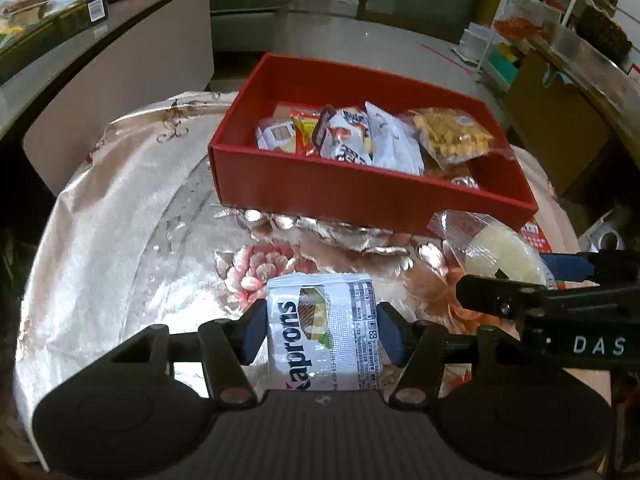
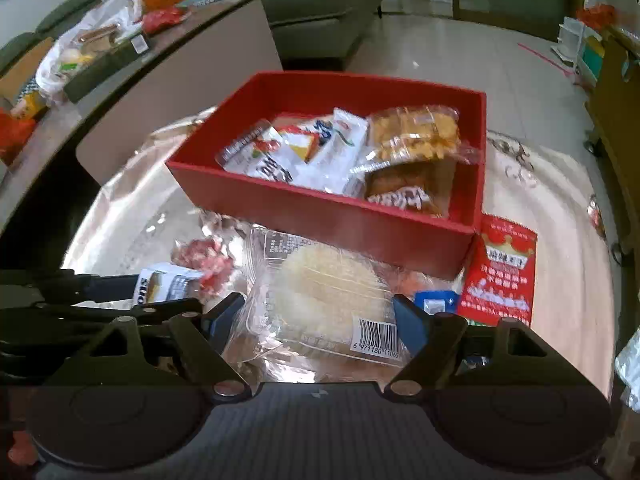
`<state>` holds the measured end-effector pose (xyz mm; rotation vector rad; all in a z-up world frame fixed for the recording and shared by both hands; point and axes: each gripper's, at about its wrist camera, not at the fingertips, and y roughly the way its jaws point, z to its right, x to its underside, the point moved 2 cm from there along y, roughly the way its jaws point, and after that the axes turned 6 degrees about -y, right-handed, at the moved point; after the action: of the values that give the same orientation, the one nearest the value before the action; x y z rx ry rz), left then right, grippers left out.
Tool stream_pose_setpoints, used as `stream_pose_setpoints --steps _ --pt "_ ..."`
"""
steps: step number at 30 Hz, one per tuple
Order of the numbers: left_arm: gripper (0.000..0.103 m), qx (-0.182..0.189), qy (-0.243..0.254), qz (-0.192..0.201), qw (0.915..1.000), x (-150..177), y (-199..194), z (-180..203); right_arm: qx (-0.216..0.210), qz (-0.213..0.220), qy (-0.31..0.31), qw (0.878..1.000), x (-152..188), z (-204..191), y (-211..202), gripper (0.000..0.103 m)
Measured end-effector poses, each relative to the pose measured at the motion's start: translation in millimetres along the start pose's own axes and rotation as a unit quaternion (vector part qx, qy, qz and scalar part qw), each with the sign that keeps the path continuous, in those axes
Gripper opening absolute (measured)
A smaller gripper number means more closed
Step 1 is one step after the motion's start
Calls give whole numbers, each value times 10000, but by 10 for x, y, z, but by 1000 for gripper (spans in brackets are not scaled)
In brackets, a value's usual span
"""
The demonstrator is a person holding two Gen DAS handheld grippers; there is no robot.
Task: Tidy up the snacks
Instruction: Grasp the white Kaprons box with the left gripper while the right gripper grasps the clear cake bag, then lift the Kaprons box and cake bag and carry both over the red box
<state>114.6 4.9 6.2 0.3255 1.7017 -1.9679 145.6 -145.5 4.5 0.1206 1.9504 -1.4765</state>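
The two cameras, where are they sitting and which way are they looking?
Left wrist view: sits on the left claw, looking forward over the table at the red box; its own fingers squeeze a white Kaprons packet, and the right claw pokes in.
Right wrist view: sits on the right claw, facing the same red box; its fingers squeeze a clear-wrapped pale cake.
Both views share the box, both snacks and the flowery tablecloth.
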Motion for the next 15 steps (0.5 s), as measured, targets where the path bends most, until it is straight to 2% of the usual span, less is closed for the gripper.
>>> stream_pose_setpoints --steps 15 --pt "52 -13 92 238 9997 -104 -47 76 60 121 41 9999 -58 45 -45 84"
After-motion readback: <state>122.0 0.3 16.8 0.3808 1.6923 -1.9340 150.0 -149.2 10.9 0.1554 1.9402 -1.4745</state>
